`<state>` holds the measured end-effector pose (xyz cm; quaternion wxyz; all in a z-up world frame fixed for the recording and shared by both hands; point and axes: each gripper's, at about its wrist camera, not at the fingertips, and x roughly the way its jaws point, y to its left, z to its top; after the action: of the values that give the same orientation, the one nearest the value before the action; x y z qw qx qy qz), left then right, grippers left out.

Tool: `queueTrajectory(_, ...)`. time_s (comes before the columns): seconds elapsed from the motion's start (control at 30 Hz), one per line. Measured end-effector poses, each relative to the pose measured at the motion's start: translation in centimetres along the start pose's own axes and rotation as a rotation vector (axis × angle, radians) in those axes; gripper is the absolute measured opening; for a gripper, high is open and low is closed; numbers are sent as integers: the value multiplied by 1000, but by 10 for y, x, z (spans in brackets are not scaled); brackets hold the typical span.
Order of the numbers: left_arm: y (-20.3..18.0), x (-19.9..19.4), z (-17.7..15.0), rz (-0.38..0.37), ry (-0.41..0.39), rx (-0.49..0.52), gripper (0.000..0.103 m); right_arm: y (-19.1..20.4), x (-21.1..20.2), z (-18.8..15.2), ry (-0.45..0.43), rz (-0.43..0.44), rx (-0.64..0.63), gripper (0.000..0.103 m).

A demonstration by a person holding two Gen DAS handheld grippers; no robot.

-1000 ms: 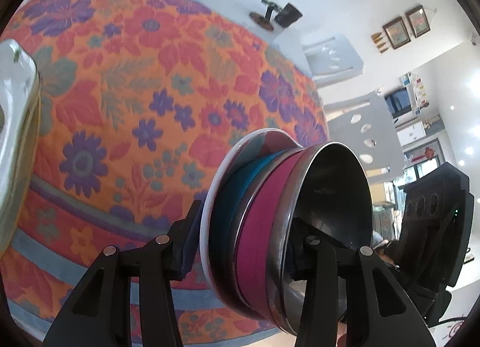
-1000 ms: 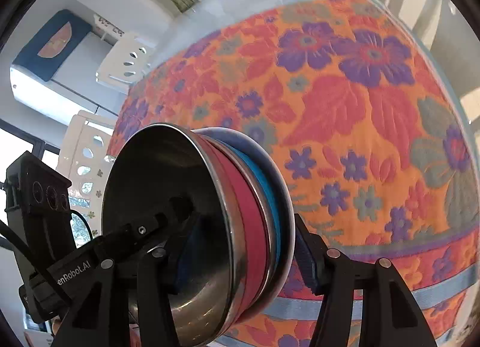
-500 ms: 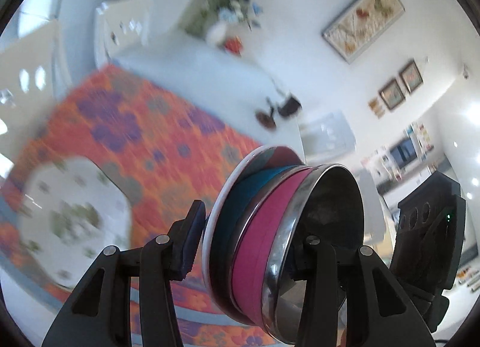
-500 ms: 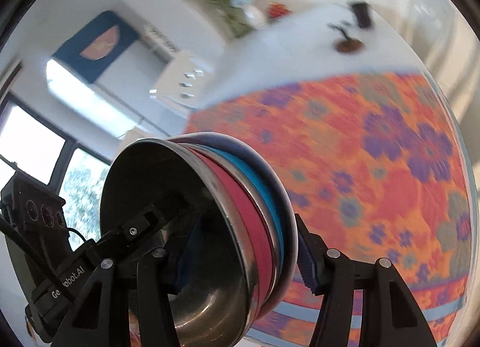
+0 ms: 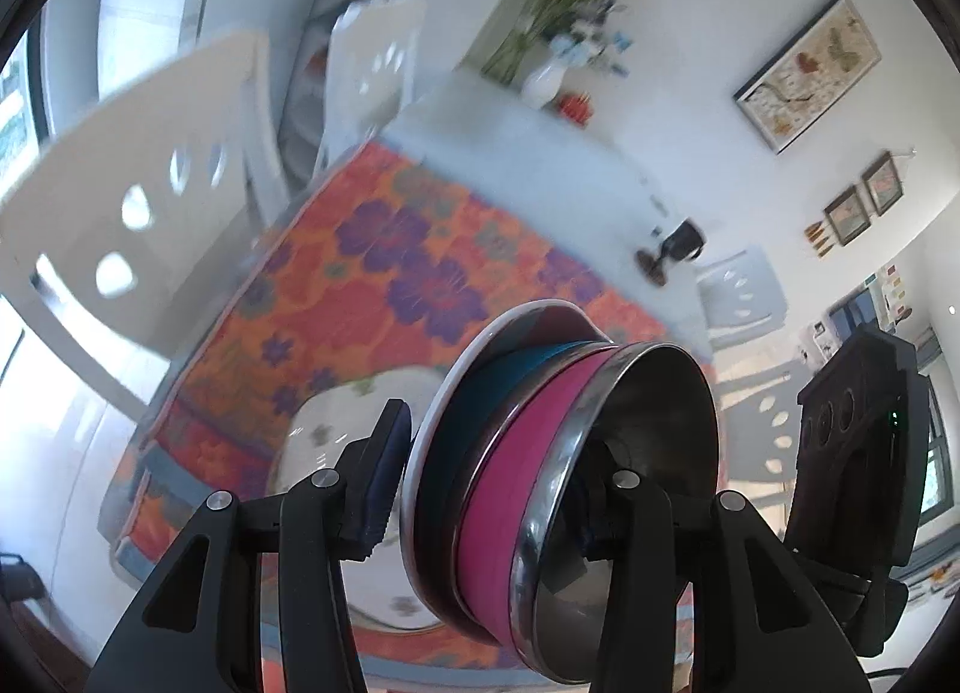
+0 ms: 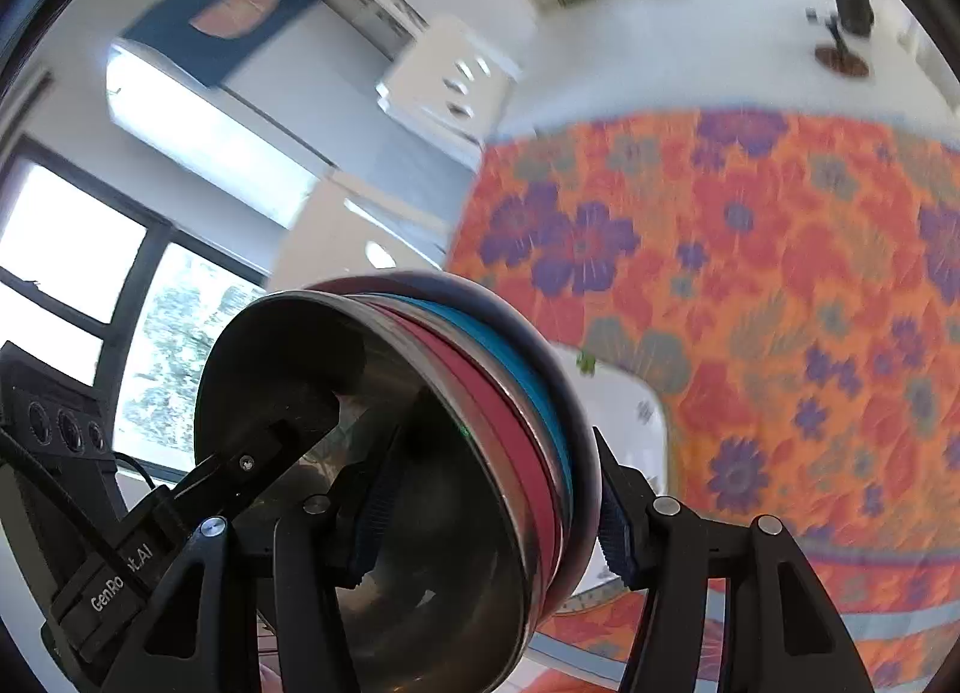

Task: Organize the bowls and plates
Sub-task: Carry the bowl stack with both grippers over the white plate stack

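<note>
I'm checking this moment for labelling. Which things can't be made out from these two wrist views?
- Left wrist view: most of the white floral plate on the tablecloth is hidden behind the left gripper and the nested stack of bowls.
- Right wrist view: the orange floral tablecloth is motion-blurred.
- Both views: how many bowls the stack holds is unclear; only rims show.

Right gripper [image 6: 486,519] clamping a nested stack of bowls [image 6: 420,453], steel bowl [image 6: 336,423] innermost, red and blue rims behind, left gripper [image 6: 240,471] gripping the opposite rim, orange floral tablecloth [image 6: 750,273] below, white patterned plate [image 6: 630,423] beneath.
</note>
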<state>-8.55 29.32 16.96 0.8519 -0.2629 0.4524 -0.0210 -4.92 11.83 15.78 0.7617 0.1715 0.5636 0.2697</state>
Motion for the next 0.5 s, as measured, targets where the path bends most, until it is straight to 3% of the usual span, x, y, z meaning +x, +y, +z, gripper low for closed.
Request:
queueTrajectory(0.23,47,55,-17,-26,175,-30,42,-20,66,-13,129,-129,73,57)
queueTrajectory(0.5,60,74,-19,-68,252,-8,41,-31,91,-18,165,-209,113,57)
